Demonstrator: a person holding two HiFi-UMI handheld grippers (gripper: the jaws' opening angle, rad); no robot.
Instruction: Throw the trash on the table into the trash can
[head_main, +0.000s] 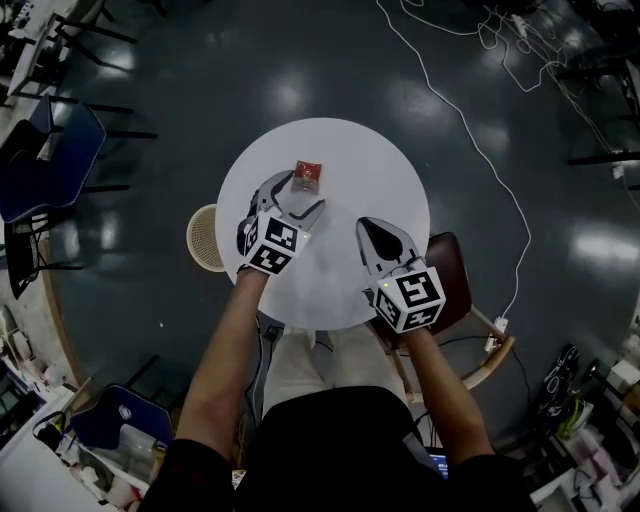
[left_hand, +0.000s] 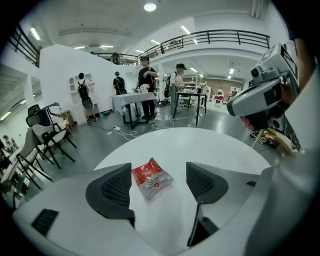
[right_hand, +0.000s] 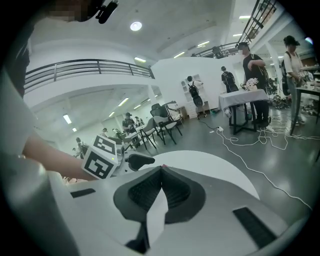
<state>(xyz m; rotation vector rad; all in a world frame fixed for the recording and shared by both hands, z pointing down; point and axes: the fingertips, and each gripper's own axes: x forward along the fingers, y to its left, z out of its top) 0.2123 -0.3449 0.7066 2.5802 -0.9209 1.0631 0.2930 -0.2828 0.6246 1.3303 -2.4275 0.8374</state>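
Note:
A small red and silver snack wrapper (head_main: 307, 176) lies flat on the round white table (head_main: 375, 165), toward its far side. My left gripper (head_main: 299, 196) hovers just short of it, open, with the wrapper (left_hand: 151, 178) lying on the tabletop between the two pads (left_hand: 113, 188) and touching neither. My right gripper (head_main: 369, 226) rests over the table's near right part, shut with nothing in it; its pads (right_hand: 172, 192) meet tip to tip. A beige woven trash can (head_main: 204, 237) stands on the floor at the table's left edge.
A brown chair (head_main: 452, 272) sits at the table's near right. Blue chairs (head_main: 50, 160) stand at far left, and a white cable (head_main: 480, 160) runs across the dark floor on the right. People stand at distant tables (left_hand: 135, 102).

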